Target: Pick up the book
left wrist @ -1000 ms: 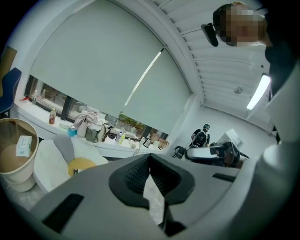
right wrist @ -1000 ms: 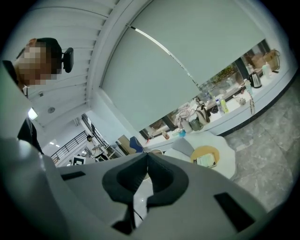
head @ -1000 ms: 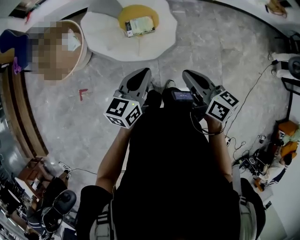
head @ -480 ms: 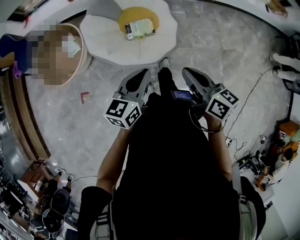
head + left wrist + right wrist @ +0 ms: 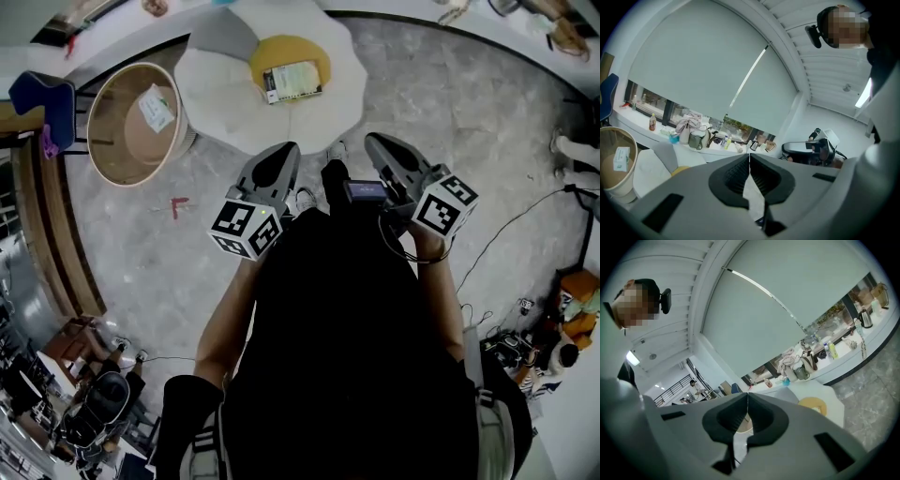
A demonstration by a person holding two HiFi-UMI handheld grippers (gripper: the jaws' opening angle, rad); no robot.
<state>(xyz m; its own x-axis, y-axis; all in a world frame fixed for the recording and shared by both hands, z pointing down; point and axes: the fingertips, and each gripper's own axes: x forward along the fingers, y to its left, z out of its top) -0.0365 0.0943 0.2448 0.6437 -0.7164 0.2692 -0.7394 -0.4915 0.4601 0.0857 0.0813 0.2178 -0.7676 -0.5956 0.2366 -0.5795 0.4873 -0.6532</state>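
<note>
Head view: the book [image 5: 293,82], a flat rectangle with a pale cover, lies on a round yellow pad [image 5: 286,49] atop a white lobed platform [image 5: 217,94], well ahead of both tools. The left gripper [image 5: 284,152] and right gripper [image 5: 377,142] are smooth grey shells with ribbed black pads; each has its jaws pressed together on nothing. The floor [image 5: 450,103] is grey veined stone.

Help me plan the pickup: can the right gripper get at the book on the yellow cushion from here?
Probably not yet. The book lies uncovered on the yellow cushion with nothing in the way, but the right gripper hangs short of it over the floor, jaws shut.
</note>
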